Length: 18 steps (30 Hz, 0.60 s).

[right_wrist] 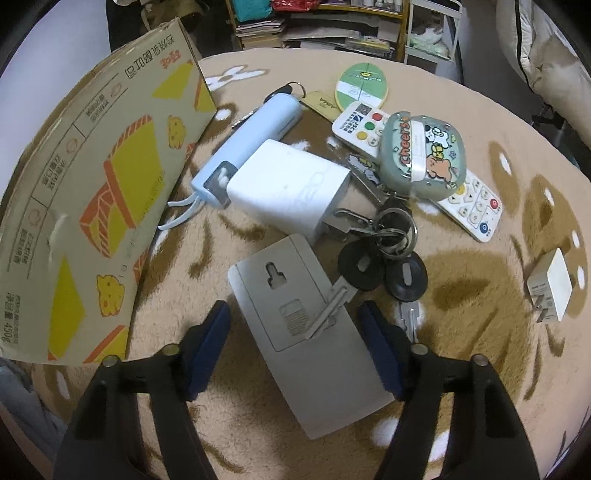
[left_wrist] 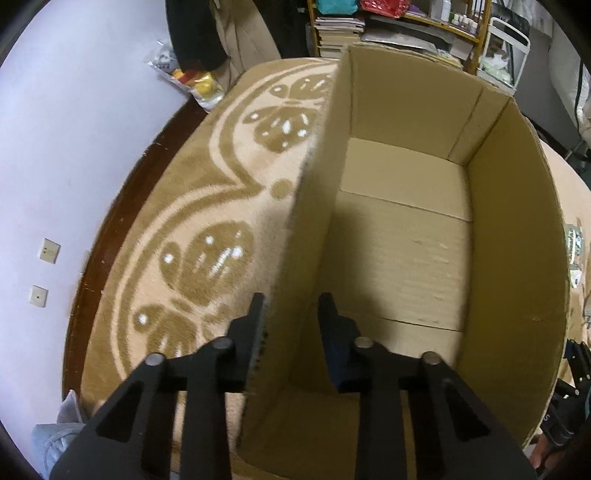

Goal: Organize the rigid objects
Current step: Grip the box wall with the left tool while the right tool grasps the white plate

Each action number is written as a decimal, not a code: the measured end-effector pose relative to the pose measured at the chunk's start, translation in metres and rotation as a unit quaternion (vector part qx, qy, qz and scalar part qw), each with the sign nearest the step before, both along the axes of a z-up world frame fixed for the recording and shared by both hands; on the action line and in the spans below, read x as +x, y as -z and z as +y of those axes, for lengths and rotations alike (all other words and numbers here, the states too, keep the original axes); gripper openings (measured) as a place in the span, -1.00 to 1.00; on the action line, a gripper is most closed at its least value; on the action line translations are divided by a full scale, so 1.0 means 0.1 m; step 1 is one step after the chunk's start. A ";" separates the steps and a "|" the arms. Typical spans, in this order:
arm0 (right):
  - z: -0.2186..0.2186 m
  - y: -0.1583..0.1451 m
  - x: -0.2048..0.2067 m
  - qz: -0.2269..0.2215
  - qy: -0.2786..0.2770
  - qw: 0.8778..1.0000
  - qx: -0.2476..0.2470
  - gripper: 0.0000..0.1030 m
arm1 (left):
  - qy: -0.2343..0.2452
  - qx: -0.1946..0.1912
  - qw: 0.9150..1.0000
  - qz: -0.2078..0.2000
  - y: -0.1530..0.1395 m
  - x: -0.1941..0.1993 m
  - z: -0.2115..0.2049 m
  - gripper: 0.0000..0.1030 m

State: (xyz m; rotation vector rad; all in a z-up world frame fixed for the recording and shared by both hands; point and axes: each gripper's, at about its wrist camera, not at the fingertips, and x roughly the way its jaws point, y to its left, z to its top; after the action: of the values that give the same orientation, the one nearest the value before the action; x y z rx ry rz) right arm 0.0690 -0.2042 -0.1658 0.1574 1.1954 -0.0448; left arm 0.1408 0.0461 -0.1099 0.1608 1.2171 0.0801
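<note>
An empty cardboard box [left_wrist: 517, 240] stands on the patterned rug. My left gripper [left_wrist: 291, 308] straddles its left wall [left_wrist: 314, 206], one finger outside and one inside, jaws partly open and holding nothing. In the right wrist view the same box [right_wrist: 92, 206] stands at the left. A flat grey device [right_wrist: 306, 332] lies back-up on the rug, and my right gripper [right_wrist: 295, 317] is open with a finger on each side of it. A key from the key bunch [right_wrist: 373, 266] rests across the grey device. Behind it lie a white charger [right_wrist: 291, 188] and a light-blue power bank [right_wrist: 255, 136].
Further back lie a cartoon-printed case [right_wrist: 421, 151], two white remotes [right_wrist: 476, 206] [right_wrist: 360, 123] and a green oval card [right_wrist: 360, 86]. A small white plug [right_wrist: 550, 291] sits alone at the right. Shelves of books [right_wrist: 266, 29] stand behind. A white wall [left_wrist: 74, 147] runs along the rug's left.
</note>
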 end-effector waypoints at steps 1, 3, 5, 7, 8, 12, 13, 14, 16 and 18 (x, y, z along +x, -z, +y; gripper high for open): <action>0.01 0.02 0.01 0.004 -0.005 1.000 -0.013 0.29 | -0.001 0.000 1.000 -0.002 -0.01 0.00 0.01 -0.61; 0.06 0.02 0.00 0.004 -0.012 1.000 -0.025 0.25 | -0.003 -0.008 1.000 -0.002 -0.03 0.00 0.02 -0.62; 0.10 0.02 -0.02 0.004 -0.014 1.000 -0.028 0.22 | 0.000 -0.001 1.000 0.000 -0.01 -0.01 0.00 -0.62; 0.10 0.04 -0.01 0.002 -0.012 1.000 -0.021 0.20 | 0.005 0.008 1.000 0.001 0.01 -0.02 -0.03 -0.61; 0.08 0.07 0.00 0.000 -0.010 1.000 -0.017 0.20 | 0.006 0.011 1.000 0.001 0.02 -0.03 -0.04 -0.61; 0.06 0.04 0.02 0.006 -0.010 1.000 -0.010 0.21 | 0.002 0.006 1.000 0.003 0.01 -0.02 -0.03 -0.60; 0.08 0.04 -0.03 0.006 -0.010 1.000 -0.007 0.22 | 0.000 0.004 1.000 0.004 0.01 -0.02 -0.02 -0.60; 0.07 0.06 0.00 0.008 -0.010 1.000 -0.005 0.22 | -0.002 0.003 1.000 0.005 0.01 -0.01 -0.02 -0.60; 0.07 0.06 0.02 0.007 -0.009 1.000 -0.006 0.20 | -0.005 0.000 1.000 0.004 0.01 -0.01 -0.01 -0.60; 0.11 0.01 0.00 0.002 -0.014 1.000 -0.016 0.12 | -0.006 -0.002 1.000 0.006 0.01 -0.01 0.00 -0.60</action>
State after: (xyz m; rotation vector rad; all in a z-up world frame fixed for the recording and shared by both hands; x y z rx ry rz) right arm 0.0692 -0.1930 -0.1671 0.1121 1.2006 -0.0400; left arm 0.1394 0.0463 -0.1107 0.1500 1.2307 0.0878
